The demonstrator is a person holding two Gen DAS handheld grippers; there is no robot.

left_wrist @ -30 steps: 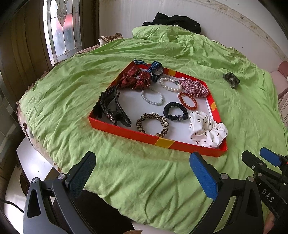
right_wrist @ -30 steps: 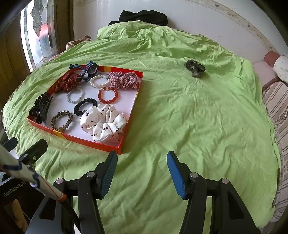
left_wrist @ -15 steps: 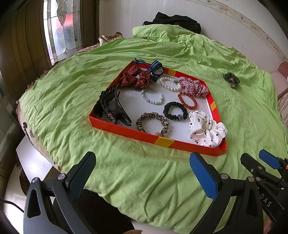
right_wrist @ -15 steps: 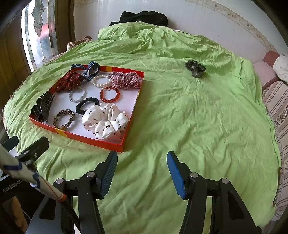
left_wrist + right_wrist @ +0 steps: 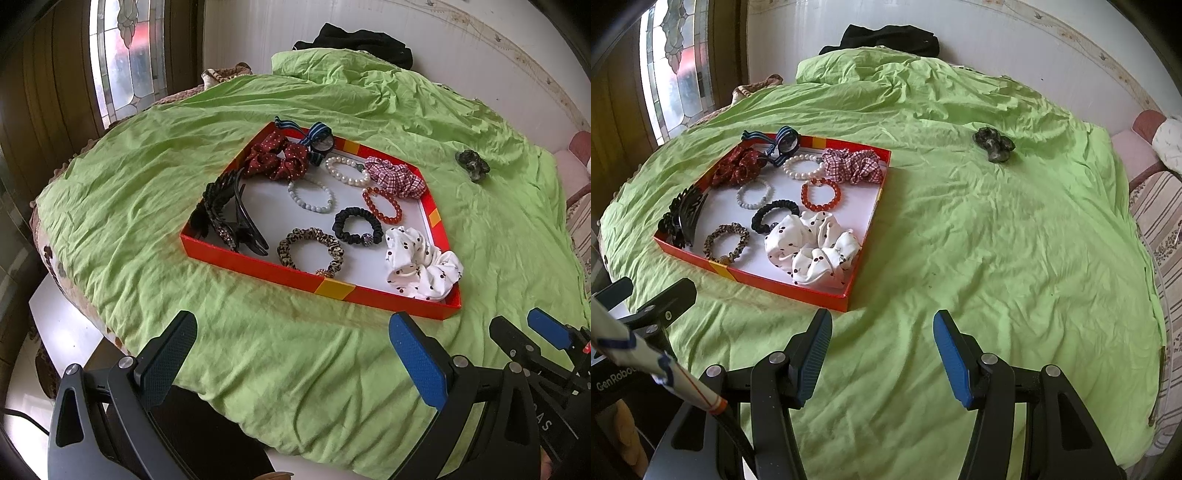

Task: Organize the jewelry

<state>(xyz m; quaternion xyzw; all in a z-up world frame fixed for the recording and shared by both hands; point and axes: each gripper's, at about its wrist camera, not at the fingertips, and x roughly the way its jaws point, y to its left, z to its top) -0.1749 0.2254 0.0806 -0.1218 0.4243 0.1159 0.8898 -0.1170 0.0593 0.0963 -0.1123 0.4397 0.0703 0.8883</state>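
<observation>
Both grippers have barely shifted; right gripper [image 5: 882, 350], fingers open and empty, is nearer the dark scrunchie [image 5: 993, 144], far ahead, slightly right; left gripper [image 5: 291, 354] also open.

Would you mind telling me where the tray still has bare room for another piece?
In the red tray, bare white floor lies between the black claw clips and the pale bead bracelet. Its far and right sides are crowded with scrunchies.

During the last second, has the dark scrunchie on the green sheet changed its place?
No. In the right wrist view the dark scrunchie lies apart from the red tray, at the same wrinkles of the green sheet as before.
</observation>
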